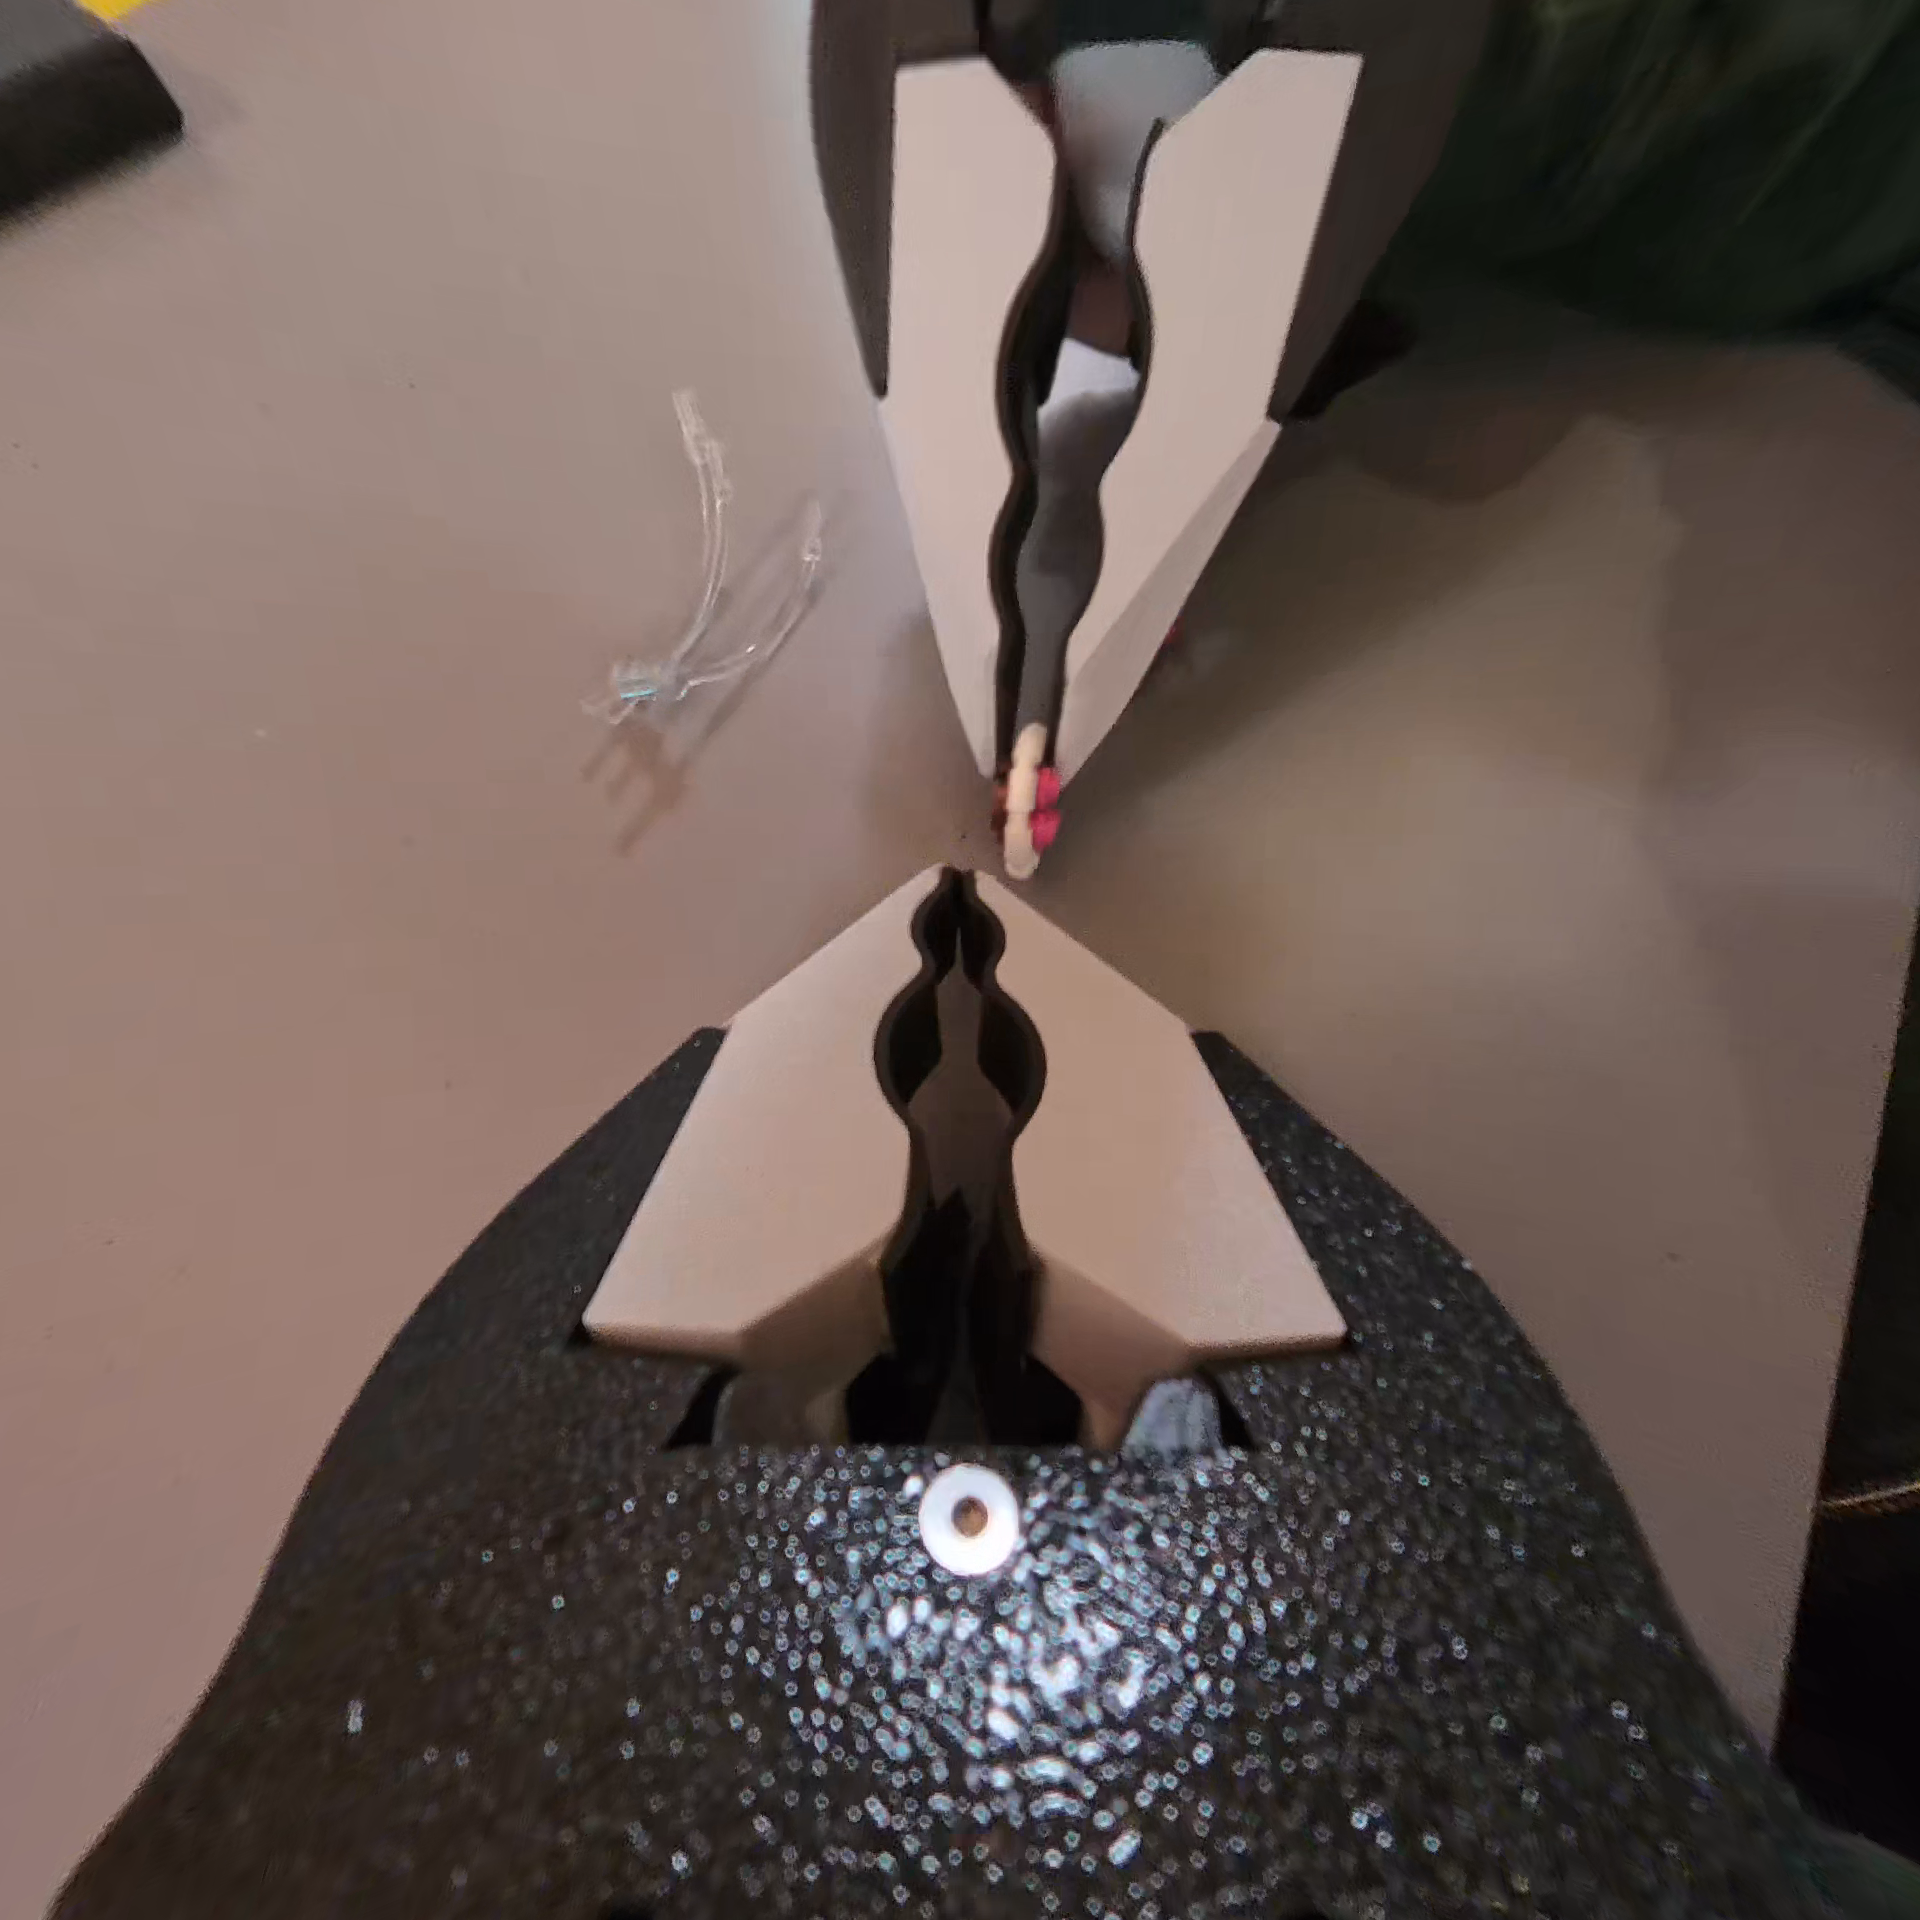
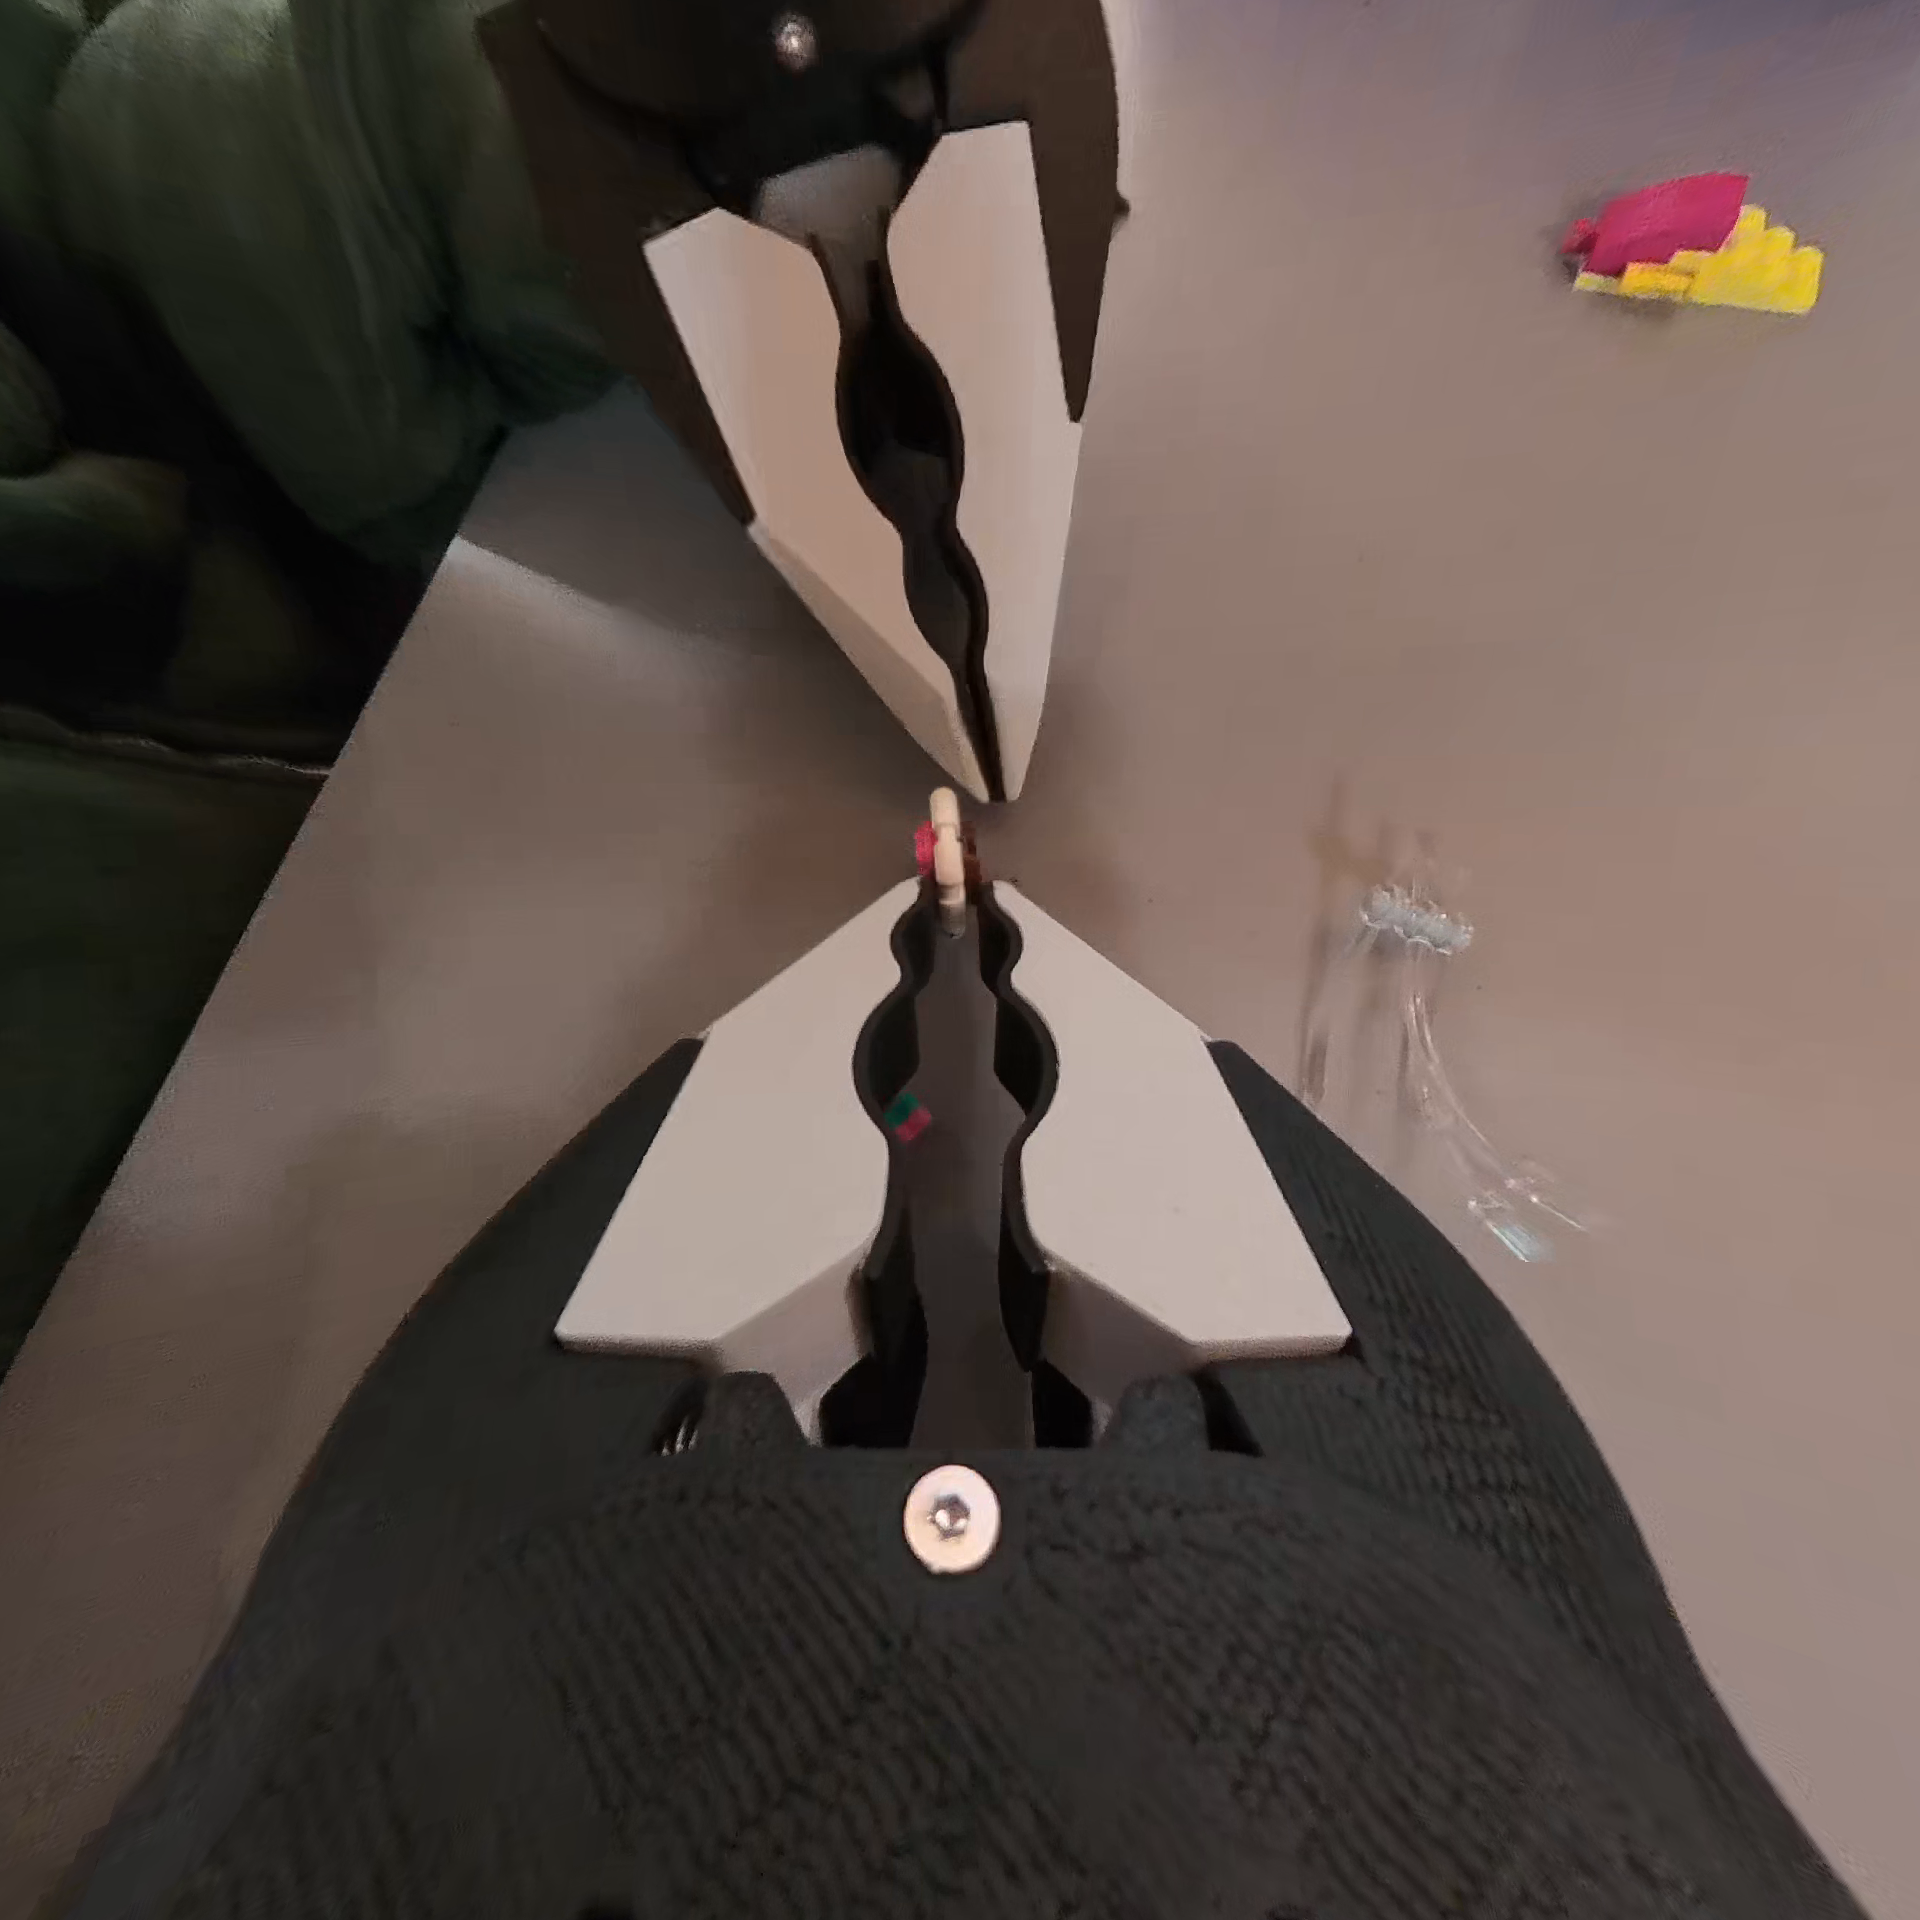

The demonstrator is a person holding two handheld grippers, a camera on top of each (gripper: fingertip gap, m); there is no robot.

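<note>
My right gripper [image 2: 951, 899] is shut on a small cream piece with pink-red bits [image 2: 943, 836] that sticks out past its fingertips, just above the beige table [image 2: 1351, 623]. In the left wrist view the right gripper [image 1: 1023, 769] reaches in from the top with the same piece [image 1: 1027, 805] at its tip. My left gripper [image 1: 958, 878] is shut with nothing visible between its tips. It points tip to tip at the piece, a small gap away. It also shows in the right wrist view [image 2: 992, 790], coming from the top.
Clear plastic parts [image 1: 707, 623] lie on the table beside the grippers, also in the right wrist view [image 2: 1423, 1039]. A pink and yellow brick pile [image 2: 1704, 249] lies farther off. A dark green cushion [image 2: 208, 312] borders the table edge. A black object [image 1: 62, 104] sits at a far corner.
</note>
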